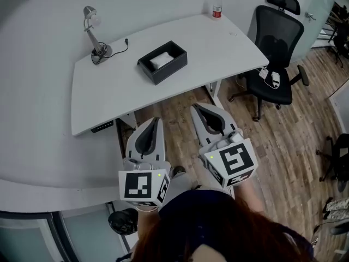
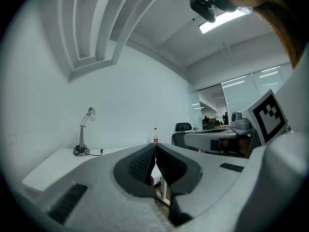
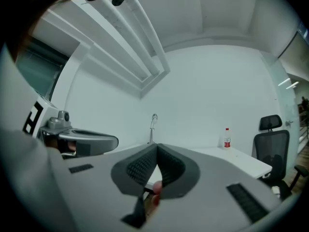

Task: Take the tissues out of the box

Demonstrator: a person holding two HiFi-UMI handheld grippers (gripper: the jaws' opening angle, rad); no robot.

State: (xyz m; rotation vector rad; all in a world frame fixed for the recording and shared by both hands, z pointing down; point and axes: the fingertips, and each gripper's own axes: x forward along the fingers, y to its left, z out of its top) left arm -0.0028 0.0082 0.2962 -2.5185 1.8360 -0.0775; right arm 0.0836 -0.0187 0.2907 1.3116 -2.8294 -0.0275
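- Two grippers, side by side and nearest the person: the left gripper (image 1: 156,120) has its jaws pressed together with nothing between them, and the right gripper (image 1: 196,107) is closed just the same, also empty
- Both hang over the wooden floor (image 1: 180,100), tips pointing toward the desk and stopping short of its near edge – open floor lies between them and it
- One white desk (image 1: 229,51), its near edge curving away on the right; most of its top is bare
- One black box (image 1: 162,63) sits about mid-desk, turned at an angle and well apart from every edge; its top is open and the white tissues (image 1: 161,59) lie inside
- One desk lamp (image 1: 94,35) stands at the far left corner, its cord end lying just to its right
- One bottle (image 1: 217,6) with a red cap stands at the far right, near the far edge
- One black office chair (image 1: 276,51) stands right of the desk, clear of the box – small white things rest on its seat
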